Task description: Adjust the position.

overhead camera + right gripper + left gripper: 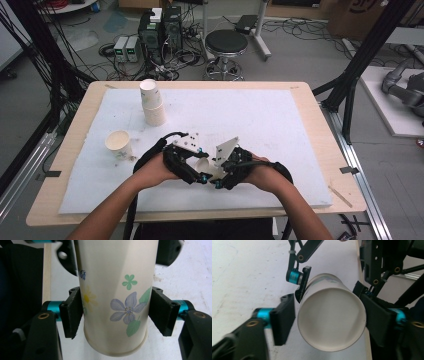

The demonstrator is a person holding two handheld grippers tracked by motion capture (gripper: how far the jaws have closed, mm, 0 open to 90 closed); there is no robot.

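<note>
Both grippers, left (200, 176) and right (219, 181), pinch one flowered cup (117, 297) held level above the table (300, 100) near its front edge, apparently for a handover.

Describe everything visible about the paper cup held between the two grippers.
The paper cup is white with a plain inside, a rolled rim and printed flowers: blue-violet, yellow and green, with green leaves. It lies level above the white mat, near the table's front edge. The right gripper clamps its printed wall near the base; the left gripper stands around its open mouth end, right pad touching, a slight gap at the left. It looks undented.
</note>
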